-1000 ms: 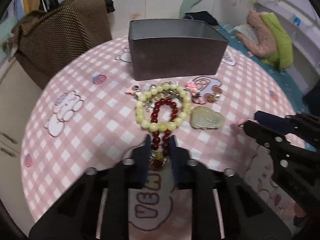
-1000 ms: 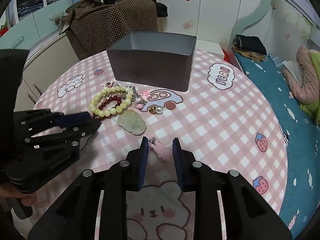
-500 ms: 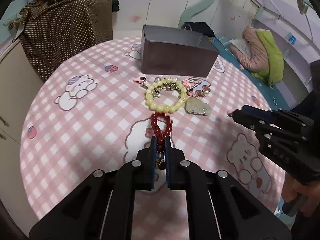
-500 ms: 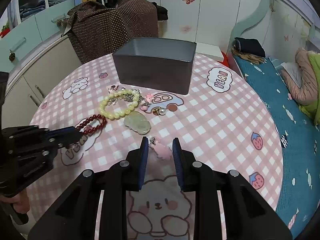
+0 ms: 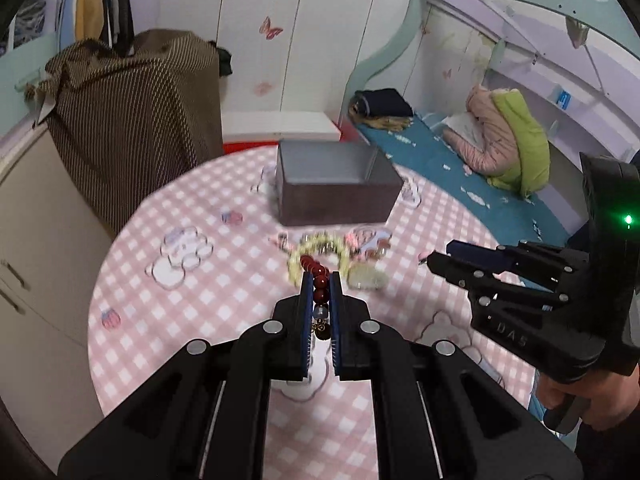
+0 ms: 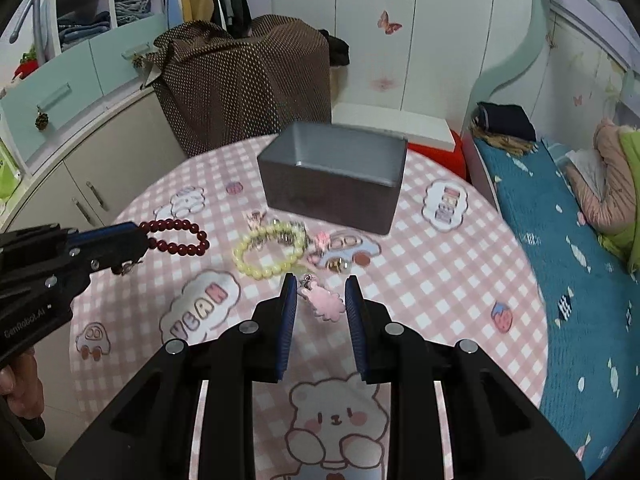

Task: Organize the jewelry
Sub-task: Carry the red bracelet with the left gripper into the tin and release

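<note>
**Ana:** Grippers first: what is each one doing?

**Ben:** The left gripper (image 5: 320, 280) has its jaws pressed on the dark red round-bead bracelet (image 6: 176, 236). In the right wrist view the loop sticks out sideways from the blue finger pads, lifted above the pink-and-white checked tablecloth (image 6: 420, 280).

**Ana:** And the right gripper (image 6: 320, 292)?

**Ben:** Its jaws are spread, with the flat pink cloud-shaped charm (image 6: 326, 302) between the two fingers. The charm is nearer the left finger; whether it touches either pad I cannot tell.

**Ana:** Where is the rest of the jewelry?

**Ben:** The pale yellow bead bracelet (image 6: 266, 254) lies on the cloth between the grippers and the open grey rectangular metal box (image 6: 336, 176), with a few small charms and pearl-like beads (image 6: 338, 264) just beside it on the car print. The left wrist view also shows a pale green carved stone pendant (image 5: 368, 278) next to the yellow bracelet, though that view is blurred.

**Ana:** And the box?

**Ben:** It stands upright toward the far side of the round table, well apart from both grippers. The part of the inside that shows is bare metal. Behind the table sits a brown dotted fabric cover (image 6: 244, 80), draped over something bulky.
</note>
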